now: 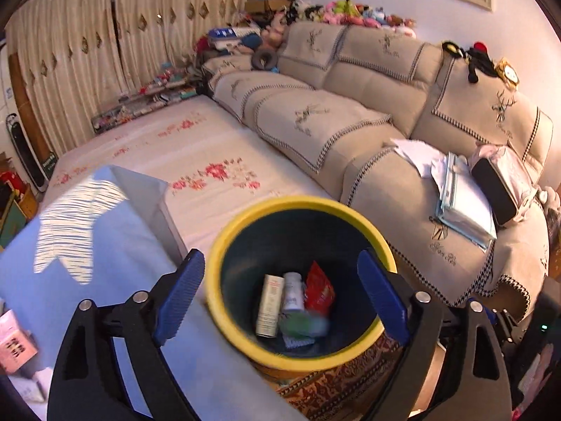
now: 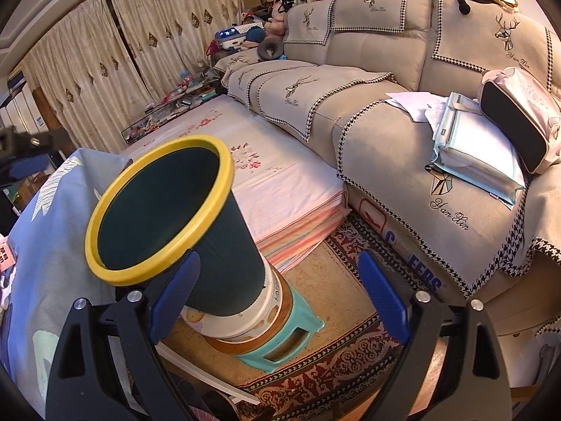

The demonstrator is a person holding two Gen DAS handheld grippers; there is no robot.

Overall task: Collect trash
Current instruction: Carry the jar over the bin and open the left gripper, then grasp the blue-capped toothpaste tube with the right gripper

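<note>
Behind, a beige sofa (image 2: 378,80) is seen. Nearer, the yellow-rimmed bin (image 1: 298,282) is stood on a teal stool (image 2: 280,343), with a red packet (image 1: 318,289) and white bottle (image 1: 293,293) lying inside. Left gripper (image 1: 282,294) and right gripper (image 2: 280,296) are both held released, grasping nothing.

A patterned rug (image 2: 336,361) covers the floor — on it stands a turquoise stool (image 2: 280,345), near and centre. The stool carries a cream tin (image 2: 242,326), and a yellow-rimmed bin (image 2: 196,231) sits on that.
</note>
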